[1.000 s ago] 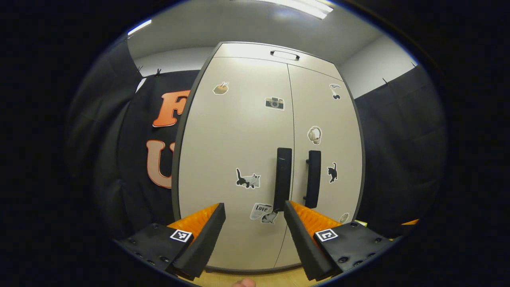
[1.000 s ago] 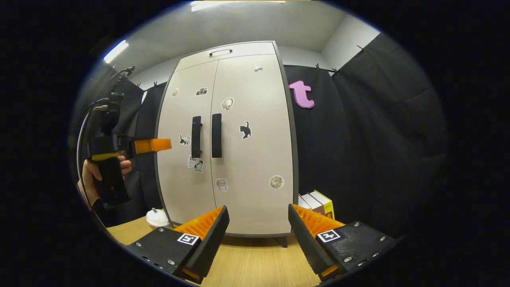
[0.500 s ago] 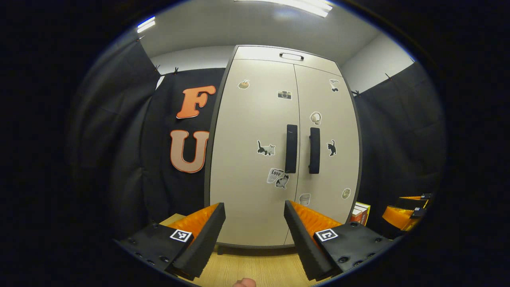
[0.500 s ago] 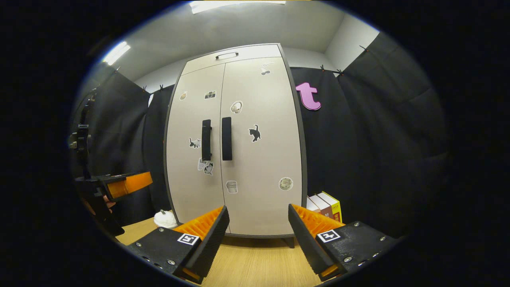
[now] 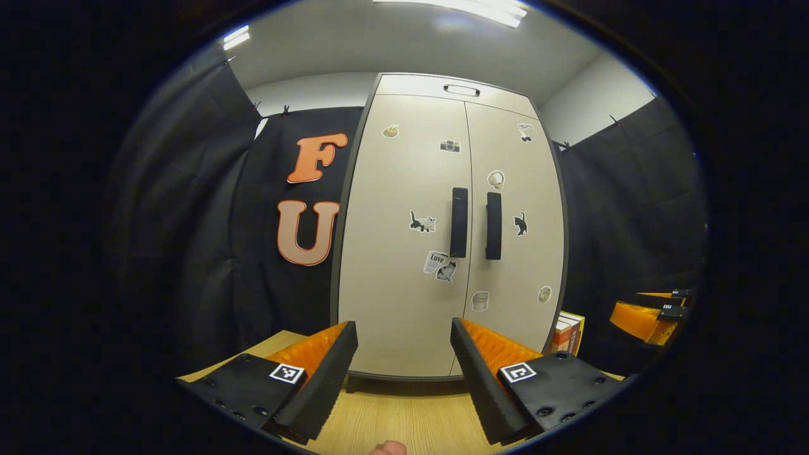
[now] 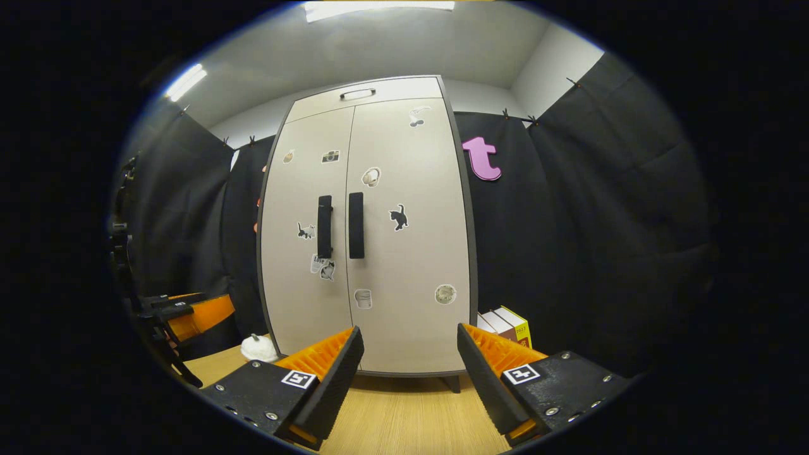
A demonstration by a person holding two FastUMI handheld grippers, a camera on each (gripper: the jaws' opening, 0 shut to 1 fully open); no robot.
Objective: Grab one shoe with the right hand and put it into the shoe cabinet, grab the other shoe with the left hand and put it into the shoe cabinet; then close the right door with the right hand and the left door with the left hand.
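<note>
Left gripper view: shoe cabinet [image 5: 442,253] stands at the far edge of the bench [image 5: 404,417], both doors flush shut, no shoe outside, task judged complete; left hand-held gripper [image 5: 404,373] and right hand-held gripper [image 6: 411,373] gape wide, empty.

Closed beige two-door shoe cabinet [image 6: 379,253] hides its contents. Small stickers [image 5: 442,265] on its doors are too tiny to make out. A small white object [image 6: 258,347] on the wooden worktop [image 6: 404,417] sits partly behind the left tongs [image 6: 189,316], unidentifiable.
</note>
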